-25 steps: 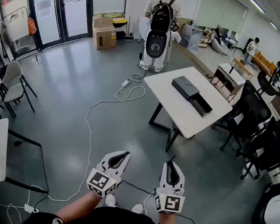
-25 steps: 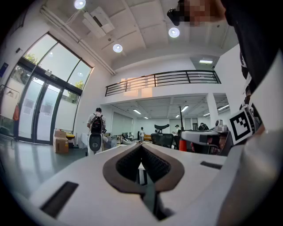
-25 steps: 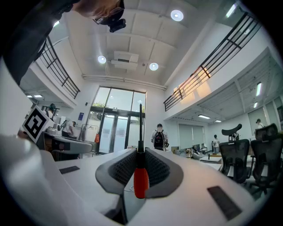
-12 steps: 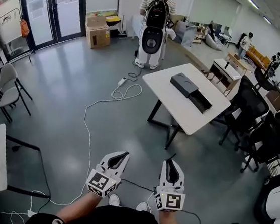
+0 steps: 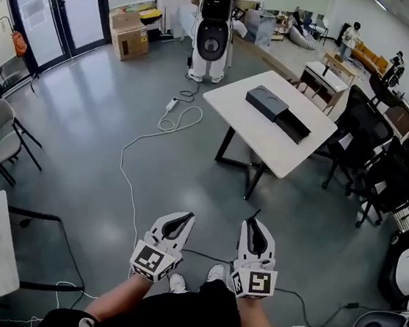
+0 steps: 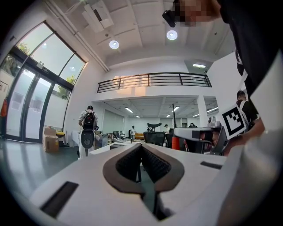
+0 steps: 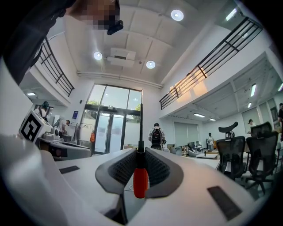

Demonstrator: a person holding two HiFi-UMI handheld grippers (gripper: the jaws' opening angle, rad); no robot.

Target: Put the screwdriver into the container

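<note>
Red plastic marks the handle of the screwdriver (image 7: pixel 140 181), which is clamped between the dark ribbed pads of the right gripper (image 7: pixel 140 152). The jaws are partly closed on it, and its thin black shaft sticks out past the tips. The left gripper (image 6: pixel 141 148) has its jaws drawn together with nothing between them.

In the head view both grippers are held low, side by side just in front of the person's body. The left gripper (image 5: pixel 173 227) and right gripper (image 5: pixel 254 237) both point forward over the grey floor. The screwdriver shaft (image 5: pixel 252 217) shows as a short dark line ahead of the right one.

The box (image 5: pixel 266 103) is black and lies on a white table (image 5: pixel 252 139), well apart from both grippers. A white cable (image 5: pixel 125 179) snakes across the floor to the left of the table. Beyond it stands a person (image 5: pixel 215 5) with a backpack.
</note>
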